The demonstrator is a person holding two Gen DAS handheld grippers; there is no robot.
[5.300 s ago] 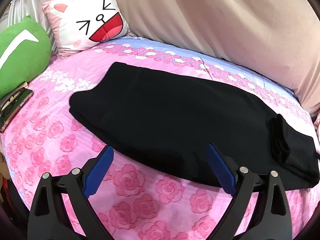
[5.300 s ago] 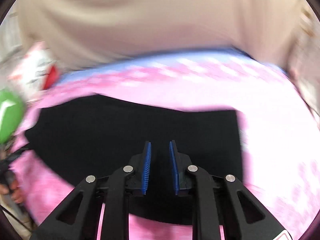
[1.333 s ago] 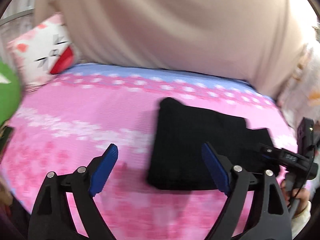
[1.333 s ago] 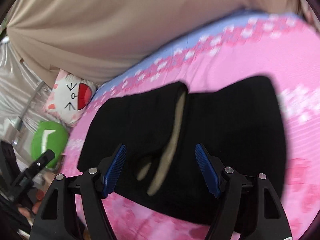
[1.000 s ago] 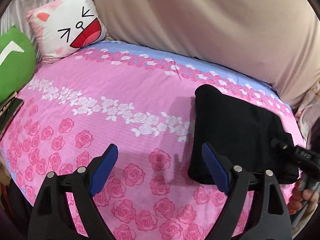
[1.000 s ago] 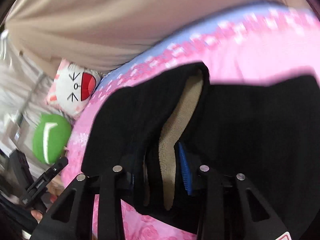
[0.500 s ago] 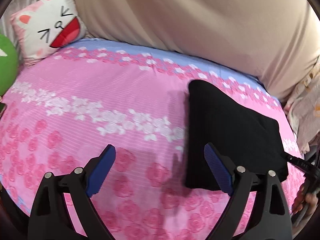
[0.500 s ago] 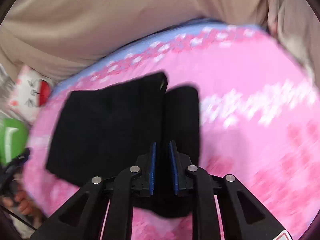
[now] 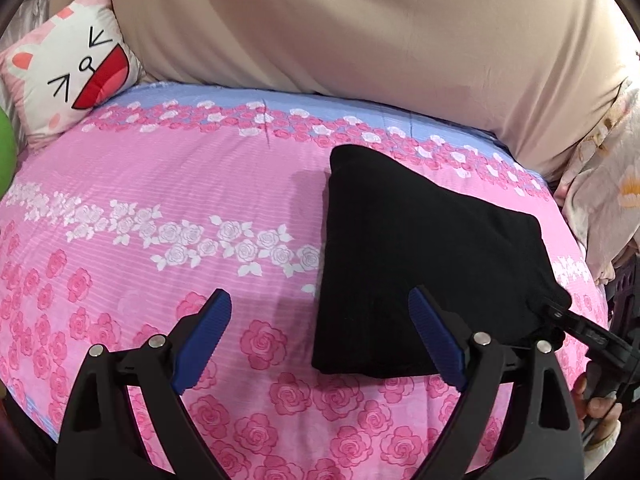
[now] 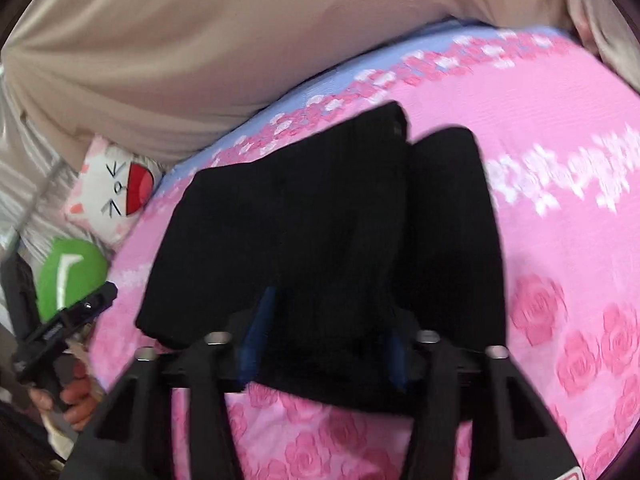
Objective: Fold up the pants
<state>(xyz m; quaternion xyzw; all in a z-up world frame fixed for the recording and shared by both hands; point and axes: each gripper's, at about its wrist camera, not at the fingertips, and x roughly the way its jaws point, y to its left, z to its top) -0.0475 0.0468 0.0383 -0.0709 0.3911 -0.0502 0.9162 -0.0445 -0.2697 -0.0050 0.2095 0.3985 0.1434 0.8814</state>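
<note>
A: Black fabric, folded into a thick bundle: those are the pants (image 9: 432,256), lying on the pink rose-print bed (image 9: 168,184), toward three o'clock in the left wrist view.

B: And the left hand-held gripper (image 9: 320,336)?

A: Its blue pads stand wide apart with nothing between them. It hovers over the bedspread; the right-hand pad is just in front of the near edge of the pants, though I cannot tell whether it touches.

B: What about the right hand-held gripper (image 10: 322,344)?

A: In its own view the jaws are closing, with a thick fold of the pants between them. The cloth fills the gap and covers much of both pads, so it looks gripped. From the left wrist view that gripper shows at four o'clock, at the corner of the bundle.

B: Anything around it?

A: A cat-face cushion (image 9: 68,76) at ten o'clock beside a green cushion (image 10: 70,272), and a beige sheet (image 9: 360,32) draped along the far side at twelve o'clock. The picture from the right is somewhat blurred.
</note>
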